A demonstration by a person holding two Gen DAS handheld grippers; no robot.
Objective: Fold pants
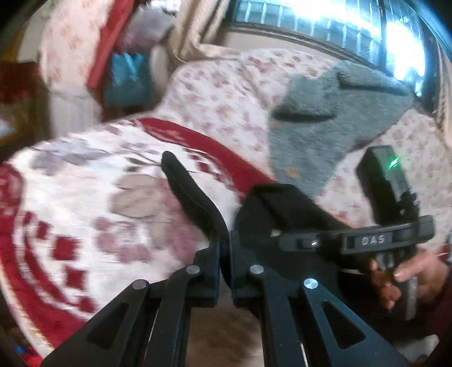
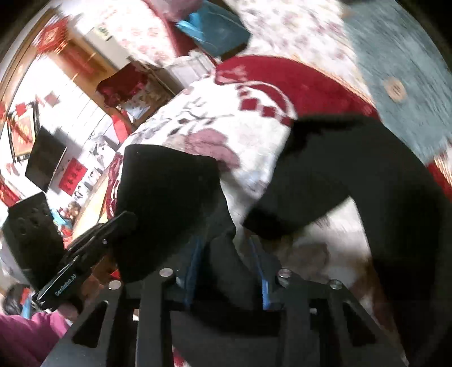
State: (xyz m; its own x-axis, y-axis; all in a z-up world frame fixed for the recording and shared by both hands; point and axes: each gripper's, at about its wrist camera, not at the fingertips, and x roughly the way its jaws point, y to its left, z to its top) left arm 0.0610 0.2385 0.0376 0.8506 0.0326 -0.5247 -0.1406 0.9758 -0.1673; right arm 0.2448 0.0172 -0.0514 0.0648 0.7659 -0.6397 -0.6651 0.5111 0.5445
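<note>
Under you lies a white blanket point(image 1: 84, 203) with red squares and a red border, spread over a floral sheet point(image 1: 220, 93). On the far right of that sheet you have a grey-green fleece point(image 1: 319, 118), rumpled and partly over the blanket's red edge; the right wrist view shows a round tan patch on it. At the far left a blue bag point(image 1: 127, 76) sits between cushions, next to a red strip. A bright barred window point(image 1: 325, 25) runs along the far wall. Off to your left hangs a dark screen point(image 2: 45, 163) among red wall decorations point(image 2: 73, 177).
</note>
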